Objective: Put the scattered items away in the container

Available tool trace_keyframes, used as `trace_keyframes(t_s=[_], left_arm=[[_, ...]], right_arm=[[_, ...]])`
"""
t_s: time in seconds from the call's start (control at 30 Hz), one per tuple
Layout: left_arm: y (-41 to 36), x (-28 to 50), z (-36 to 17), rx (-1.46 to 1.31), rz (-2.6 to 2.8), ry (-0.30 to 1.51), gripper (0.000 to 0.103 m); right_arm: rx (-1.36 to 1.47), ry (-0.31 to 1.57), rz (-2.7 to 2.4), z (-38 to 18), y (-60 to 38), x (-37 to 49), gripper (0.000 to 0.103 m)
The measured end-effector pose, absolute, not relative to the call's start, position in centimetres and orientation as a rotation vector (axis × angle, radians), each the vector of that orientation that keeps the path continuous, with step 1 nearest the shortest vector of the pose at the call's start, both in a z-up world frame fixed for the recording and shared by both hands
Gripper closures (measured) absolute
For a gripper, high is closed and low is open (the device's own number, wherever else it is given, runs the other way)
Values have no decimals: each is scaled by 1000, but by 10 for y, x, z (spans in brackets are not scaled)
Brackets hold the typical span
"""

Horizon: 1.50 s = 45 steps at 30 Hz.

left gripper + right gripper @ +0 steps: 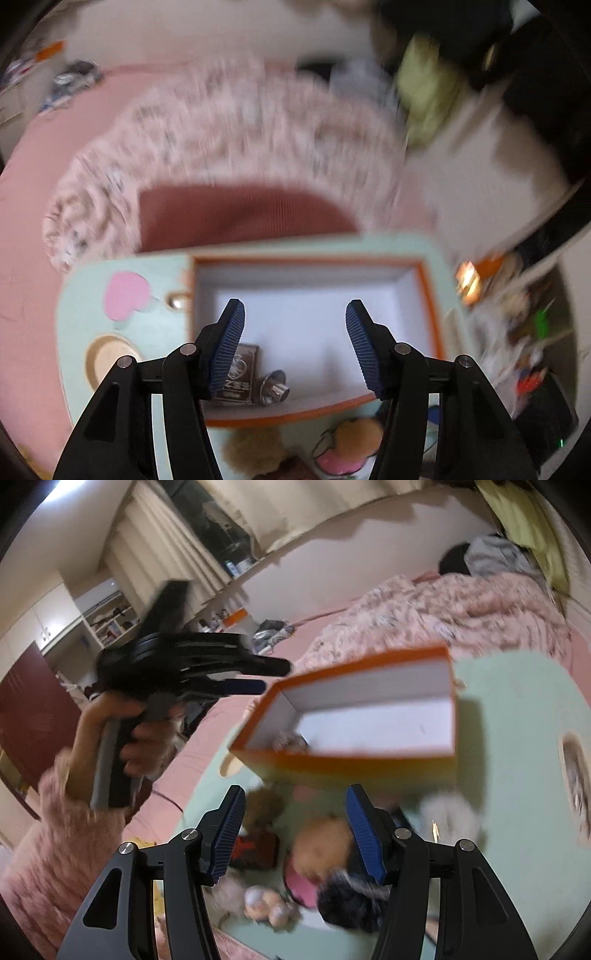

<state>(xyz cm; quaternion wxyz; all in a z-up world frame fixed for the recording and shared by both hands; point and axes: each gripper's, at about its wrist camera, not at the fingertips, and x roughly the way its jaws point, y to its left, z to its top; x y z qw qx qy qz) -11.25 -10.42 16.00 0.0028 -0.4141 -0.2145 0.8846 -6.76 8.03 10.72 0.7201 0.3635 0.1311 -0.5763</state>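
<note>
This is a bedroom in a home. A bed with a pink sheet [207,734] fills most of the scene, and a rumpled pink patterned blanket [443,616] lies across its far side, with a yellow-green pillow [517,524] at the far right. Cream curtains [166,546] hang along the far wall above a ledge crowded with small bottles. At the far left stand open shelves [110,620] and a dark red door [33,709]. A pale green mat [517,709] is spread on the near bed.
</note>
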Motion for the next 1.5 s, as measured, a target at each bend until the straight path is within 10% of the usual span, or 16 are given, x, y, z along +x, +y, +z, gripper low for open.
trace_keyframes(t_s=[0.5,1.0,1.5], left_arm=[[-171,63,77,-1074,3020,-1068,44],[-154,72,68,-1026,2985,-1042,44],[-149,71,74,-1003,2981,-1004,44]], right_arm=[[1308,837,-1222,29,-138,-6,45],[1029,1181,-1418,28,-140,1,63],[850,806,-1336,114,-67,-21,64]])
